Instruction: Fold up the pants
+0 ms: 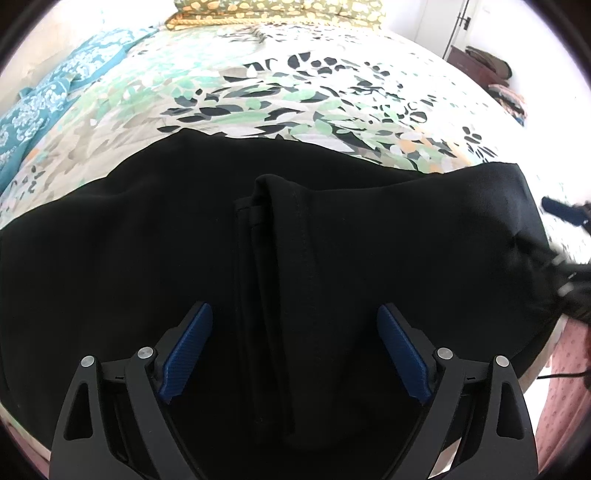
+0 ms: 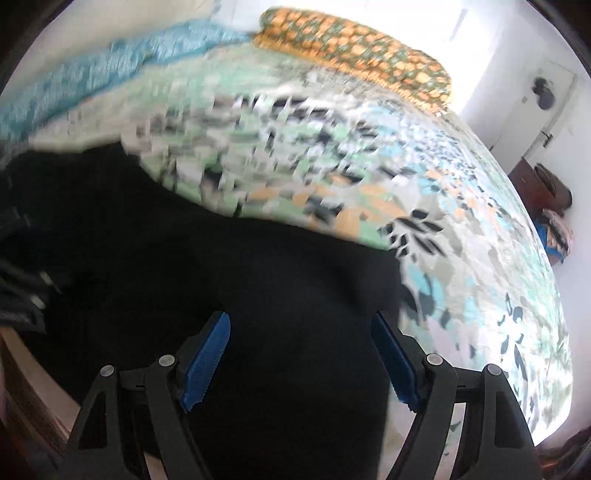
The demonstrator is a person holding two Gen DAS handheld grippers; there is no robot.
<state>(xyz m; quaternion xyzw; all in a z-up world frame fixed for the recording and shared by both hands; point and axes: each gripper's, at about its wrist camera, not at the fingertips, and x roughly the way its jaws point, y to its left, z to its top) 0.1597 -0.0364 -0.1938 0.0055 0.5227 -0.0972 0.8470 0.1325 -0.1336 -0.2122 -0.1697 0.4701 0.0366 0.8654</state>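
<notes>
Black pants [image 1: 184, 240] lying spread on bed [image 1: 295, 96] with floral sheet, near its front edge; folded leg end with hem forming ridge down middle; left tongs [image 1: 295, 314] hanging over that ridge, blue pads [image 1: 188, 350] standing wide apart, released, gripping nothing; right tongs [image 2: 301, 325] hovering over pants' right part beside cloth edge, pads apart, released, holding nothing; right view blurring; teal cloth [image 1: 44, 99] and patterned pillow [image 1: 277, 11] lying at bed's far side.
</notes>
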